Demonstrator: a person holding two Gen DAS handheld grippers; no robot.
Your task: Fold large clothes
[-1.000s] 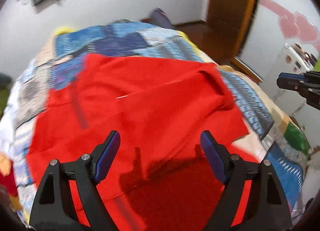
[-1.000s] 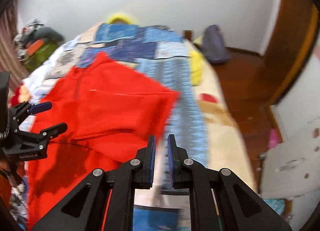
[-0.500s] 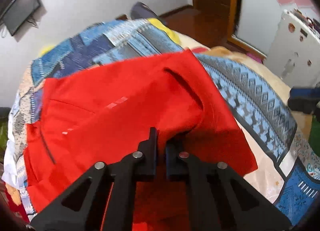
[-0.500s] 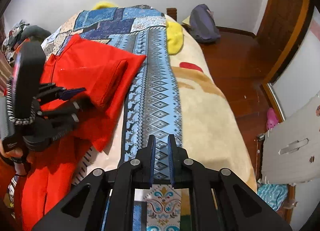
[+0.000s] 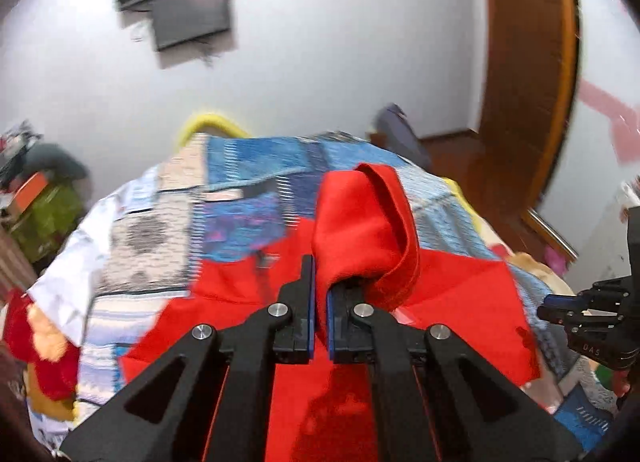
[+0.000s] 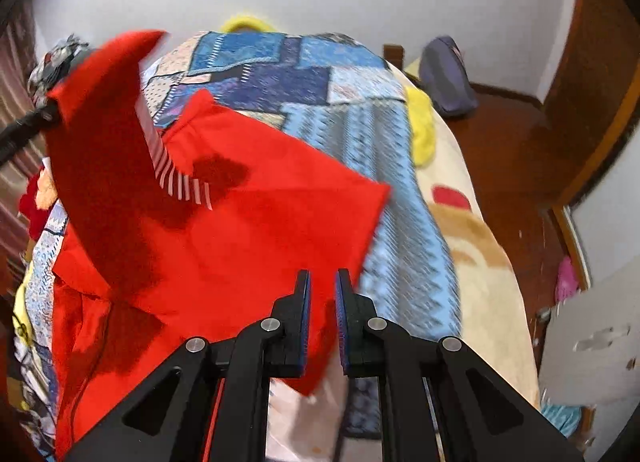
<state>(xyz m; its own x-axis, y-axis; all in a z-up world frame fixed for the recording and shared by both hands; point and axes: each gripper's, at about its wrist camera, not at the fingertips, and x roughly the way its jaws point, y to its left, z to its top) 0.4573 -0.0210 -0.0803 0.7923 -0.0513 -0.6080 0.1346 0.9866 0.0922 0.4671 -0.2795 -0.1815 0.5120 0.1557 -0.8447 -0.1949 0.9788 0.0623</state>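
Observation:
A large red garment (image 5: 452, 286) lies spread on a bed covered by a blue patchwork blanket (image 5: 248, 218). My left gripper (image 5: 319, 274) is shut on a bunched fold of the red cloth with a hemmed edge (image 5: 404, 246), and holds it above the rest. In the right wrist view that raised fold (image 6: 100, 110) hangs at the upper left from the left gripper (image 6: 24, 126). The right gripper (image 6: 323, 274) is shut with nothing between its fingers, just above the red garment's (image 6: 260, 230) right edge. It also shows at the left wrist view's right edge (image 5: 560, 310).
A yellow pillow (image 6: 420, 122) lies at the bed's far right. A dark bag (image 6: 444, 74) sits on the wooden floor beyond it. A clothes pile (image 5: 40, 198) stands left of the bed, a wooden door (image 5: 528, 62) at the right and a white panel (image 6: 592, 342) by the bed's right side.
The left gripper shut on the red garment and lifted a fold up and away from the bed. The right gripper, still shut, swung from over the blanket back to the garment's right edge.

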